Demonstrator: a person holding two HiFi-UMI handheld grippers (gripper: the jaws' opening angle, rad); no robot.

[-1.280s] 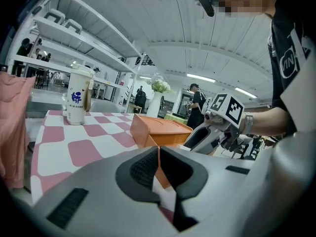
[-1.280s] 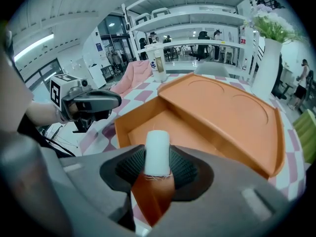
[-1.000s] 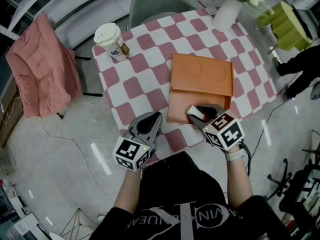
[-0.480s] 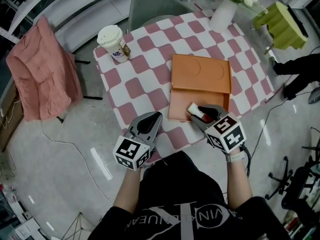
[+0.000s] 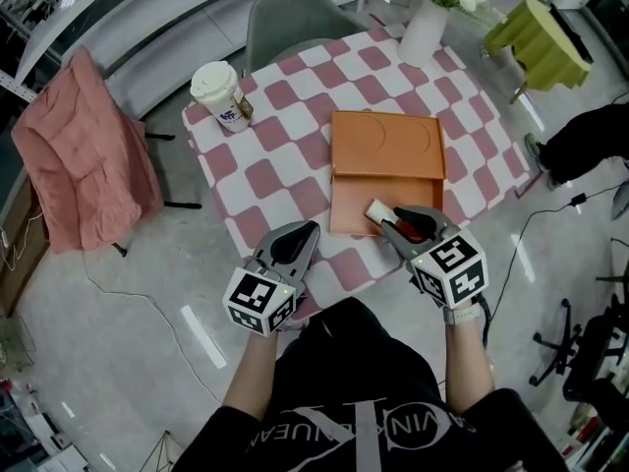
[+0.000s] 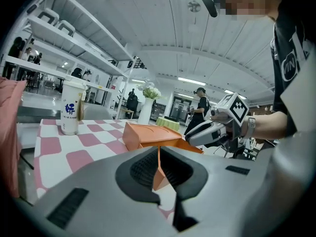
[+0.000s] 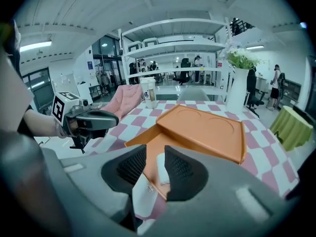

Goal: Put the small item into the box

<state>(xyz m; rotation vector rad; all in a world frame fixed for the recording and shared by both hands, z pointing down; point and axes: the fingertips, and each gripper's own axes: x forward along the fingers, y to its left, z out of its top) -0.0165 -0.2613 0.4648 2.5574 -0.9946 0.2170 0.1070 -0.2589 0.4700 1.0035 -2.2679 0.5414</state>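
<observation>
**Item down inside the box, right fingers apart over it**

Nearest, off the box's near left corner: left gripper [image 5: 310, 232], fingers pressed together, nothing between them. Over the box's near wall: right gripper [image 7: 156, 151], fingers apart, just now narrowed a little, gripping nothing. Item sighted through the gap, but down on the box floor, seemingly clear of both fingers.

Inside the box [image 5: 352, 205], toward the near wall and left of middle: item [image 5: 377, 209], small, white, oblong, lying flat. At the box's far side: lid [image 5: 385, 146], swung back. Under the box: checked surface [image 5: 265, 175]. Well beyond the box's far left corner: cup [image 5: 218, 91]. Beyond its far right corner: vase [image 5: 423, 28].

Judged light and slim, probably stiff enough to keep its shape, possibly smooth-skinned; material not readable. Best taken from above, across the narrow width at mid-length, with a gentle squeeze. Likely little room on the near-wall side, so better approached from the box's open middle. Looks already placed, so no regrasp needed except to shift it.
</observation>
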